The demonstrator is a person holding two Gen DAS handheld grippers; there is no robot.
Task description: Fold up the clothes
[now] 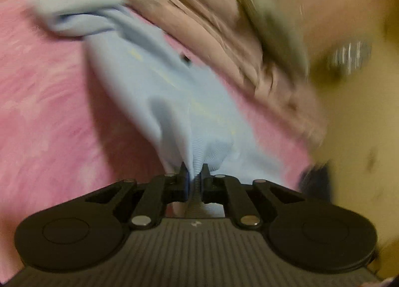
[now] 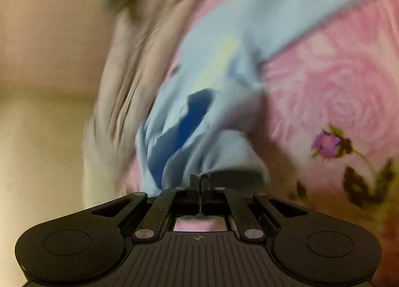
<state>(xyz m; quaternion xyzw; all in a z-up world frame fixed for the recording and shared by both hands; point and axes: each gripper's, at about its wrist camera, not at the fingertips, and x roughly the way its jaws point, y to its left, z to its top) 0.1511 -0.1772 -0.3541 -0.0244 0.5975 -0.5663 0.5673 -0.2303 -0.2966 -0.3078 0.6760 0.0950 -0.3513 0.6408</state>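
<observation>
Both sets of fingers are clamped on fabric right now. The left gripper (image 1: 195,170) has a ribbed edge of the blue top (image 1: 159,82) bunched between its fingers (image 1: 183,170), so that looks like a hem or cuff. The right gripper (image 2: 199,179) is pinched shut on another ribbed bit of the same top (image 2: 224,67), with a darker blue patch showing in the folds just ahead of it.

The top is stretched out away from both grips across a pink blanket (image 1: 42,112) with roses on it, so I'd guess this is a bed. A beige cloth (image 1: 199,13) lies bunched along the top's far side, touching or overlapping it, hard to say with all the blur.

My read: this is the start of a fold, two points of one edge grabbed and ready to carry. Next move needs both hands travelling together, keeping the edge taut, then laying it flat over the rest without dragging the beige cloth along.
</observation>
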